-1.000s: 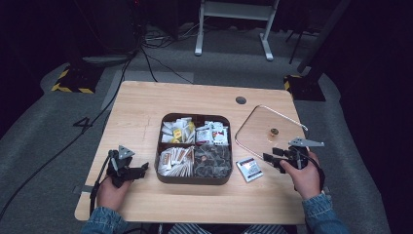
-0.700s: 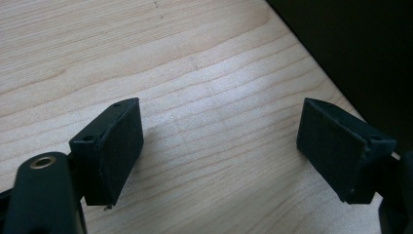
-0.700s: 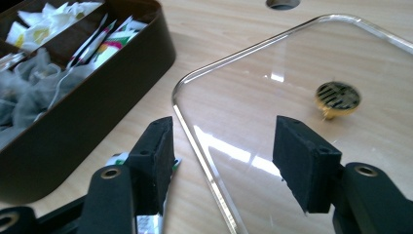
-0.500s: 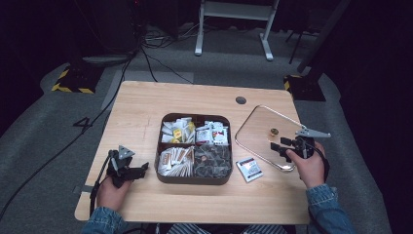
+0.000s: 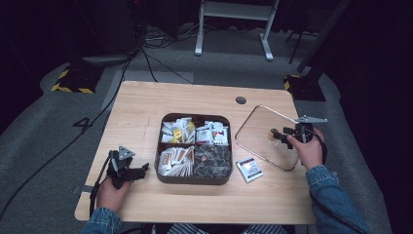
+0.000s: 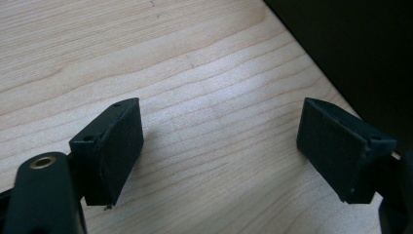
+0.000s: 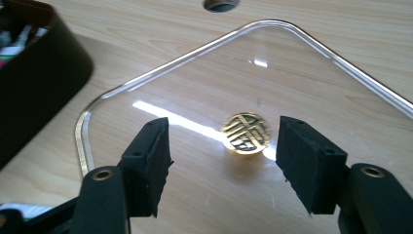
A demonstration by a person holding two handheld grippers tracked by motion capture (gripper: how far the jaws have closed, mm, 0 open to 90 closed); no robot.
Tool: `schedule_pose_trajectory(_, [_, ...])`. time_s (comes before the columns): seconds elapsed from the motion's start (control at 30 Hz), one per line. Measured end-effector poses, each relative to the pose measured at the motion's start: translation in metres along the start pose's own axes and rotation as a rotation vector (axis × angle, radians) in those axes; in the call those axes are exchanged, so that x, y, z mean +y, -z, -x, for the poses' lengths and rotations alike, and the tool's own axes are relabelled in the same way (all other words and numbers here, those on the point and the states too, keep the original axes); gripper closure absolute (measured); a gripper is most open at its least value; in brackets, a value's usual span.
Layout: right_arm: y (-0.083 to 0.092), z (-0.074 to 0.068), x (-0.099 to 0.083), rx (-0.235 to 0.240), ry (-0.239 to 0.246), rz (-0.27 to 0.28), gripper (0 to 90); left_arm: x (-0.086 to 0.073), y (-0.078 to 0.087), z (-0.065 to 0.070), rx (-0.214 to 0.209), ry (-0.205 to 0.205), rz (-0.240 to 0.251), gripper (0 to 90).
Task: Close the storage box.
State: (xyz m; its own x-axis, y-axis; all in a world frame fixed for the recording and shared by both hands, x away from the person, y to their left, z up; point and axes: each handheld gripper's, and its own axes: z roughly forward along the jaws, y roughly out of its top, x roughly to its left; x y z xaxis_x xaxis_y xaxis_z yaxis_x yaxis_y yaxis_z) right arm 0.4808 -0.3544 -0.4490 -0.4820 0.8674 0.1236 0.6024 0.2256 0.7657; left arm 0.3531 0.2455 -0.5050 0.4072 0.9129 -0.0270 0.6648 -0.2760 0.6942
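Dark floor with cables all round; pale wooden bench carrying a dark four-part tray of packets at centre. Just right of it, flat on the wood, a clear glass lid with a brass knob in its middle; one loose packet near the lid's front corner. Right tongs wide apart over the lid, knob ahead between the jaws, not yet touched. Left tongs also wide apart, low over bare wood beside the tray, holding nothing. Likely step: gripping the knob to lift the lid. Best done by coming down squarely, centring both pads on the knob, closing firmly before lifting, keeping the glass level.
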Motion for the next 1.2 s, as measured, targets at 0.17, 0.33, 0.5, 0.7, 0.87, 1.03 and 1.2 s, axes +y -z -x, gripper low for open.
schedule_pose_trajectory(0.17, [-0.006,0.010,0.007,-0.044,0.019,-0.037,37.5,0.000,0.000,0.000,-0.002,-0.001,0.000,17.7])
schedule_pose_trajectory(0.33, [-0.018,0.017,0.009,-0.038,0.017,-0.021,37.7,0.001,-0.001,0.000,-0.005,0.000,-0.002,17.7])
schedule_pose_trajectory(0.5, [-0.029,0.017,0.007,-0.035,0.014,-0.034,38.0,0.001,-0.001,-0.001,-0.005,-0.007,-0.003,17.7])
schedule_pose_trajectory(0.7, [-0.038,0.016,0.004,-0.026,0.008,-0.035,44.7,0.002,-0.001,0.000,-0.006,-0.004,-0.002,17.7])
schedule_pose_trajectory(0.87, [-0.044,0.018,-0.002,-0.051,0.014,-0.054,45.8,0.002,-0.001,0.000,-0.005,-0.004,-0.002,17.7])
schedule_pose_trajectory(1.03, [-0.048,0.018,-0.007,-0.050,0.020,-0.057,47.2,0.002,-0.001,0.000,-0.005,-0.004,-0.002,17.7])
schedule_pose_trajectory(1.2, [-0.052,0.015,-0.010,-0.057,0.051,-0.072,49.9,0.002,-0.001,0.000,-0.005,-0.004,-0.002,17.7])
